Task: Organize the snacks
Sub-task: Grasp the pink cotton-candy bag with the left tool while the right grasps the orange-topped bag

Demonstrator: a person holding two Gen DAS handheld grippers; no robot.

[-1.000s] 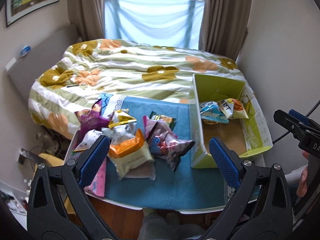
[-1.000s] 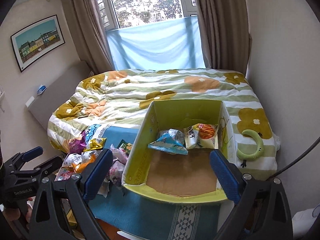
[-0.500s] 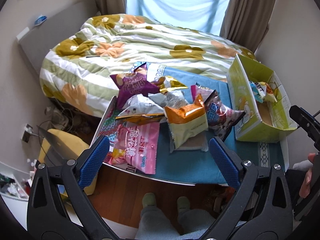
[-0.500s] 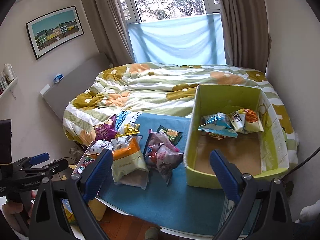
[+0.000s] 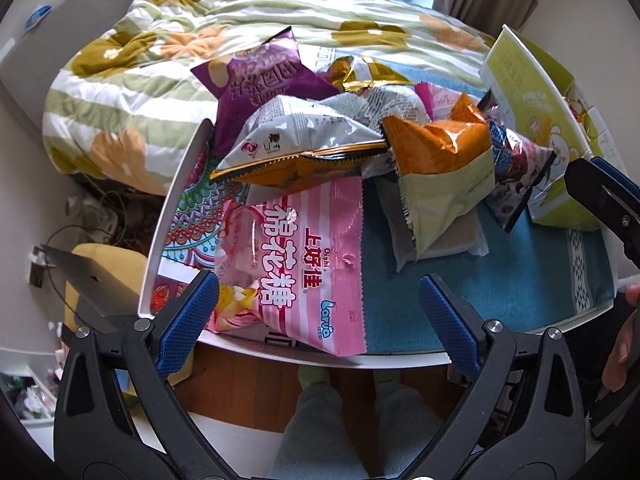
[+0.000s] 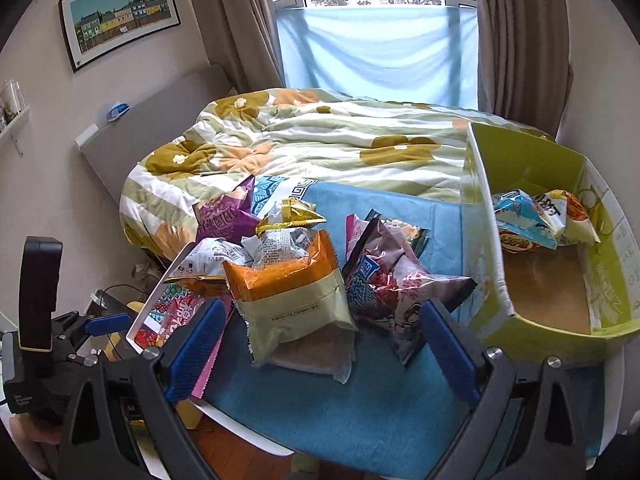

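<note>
Lying heaped along the surface (image 5: 500, 280) left edge, snack bags; green box (image 6: 552, 320) standing at the right edge, partly filled. Hovering over the pink marshmallow bag (image 5: 296, 264) at the near-left corner, left gripper (image 5: 318, 304) jaws wide, empty; right gripper (image 6: 320, 336) likewise. Probably reaching; next, lowering and pinching

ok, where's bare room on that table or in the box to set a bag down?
Two patches: the blue cloth at the near edge, in front of the orange-and-cream bag and the dark red bag; and the brown floor of the green box, in front of the bags at its far end. The table's left half is crowded: snacks overlap, and the pink bag overhangs the near edge.
</note>
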